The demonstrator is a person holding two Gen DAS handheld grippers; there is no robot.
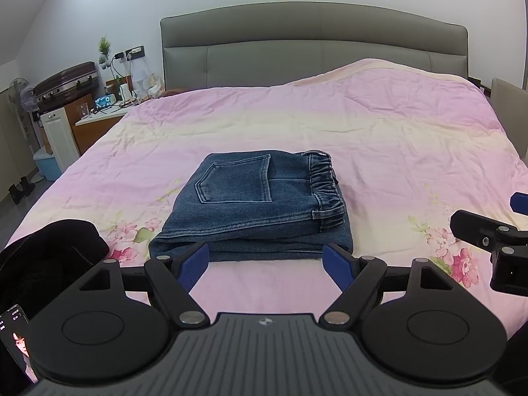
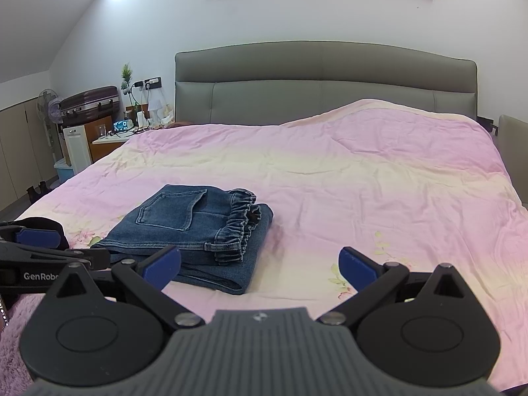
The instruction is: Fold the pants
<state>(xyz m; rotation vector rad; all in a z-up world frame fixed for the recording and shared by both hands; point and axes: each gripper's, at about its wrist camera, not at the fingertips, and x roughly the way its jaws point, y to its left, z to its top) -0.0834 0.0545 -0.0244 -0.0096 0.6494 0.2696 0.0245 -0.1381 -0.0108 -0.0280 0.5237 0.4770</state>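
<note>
Folded blue denim pants [image 1: 254, 201] lying as a compact stack on the pink floral bedspread [image 1: 379, 138], back pocket up, elastic waistband toward the right. Left gripper [image 1: 265, 264] hovering just in front of the stack's near edge, blue pads [image 1: 194, 265] spread wide, gripping nothing. Right gripper [image 2: 260, 264] hovering to the right of the pants, jaws likewise parted and empty. Black garment [image 1: 52, 247] lying at the bedspread's left edge. Grey padded headboard [image 1: 313, 46] standing behind.

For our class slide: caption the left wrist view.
Open left gripper faces folded blue jeans on a pink floral bedspread.
</note>
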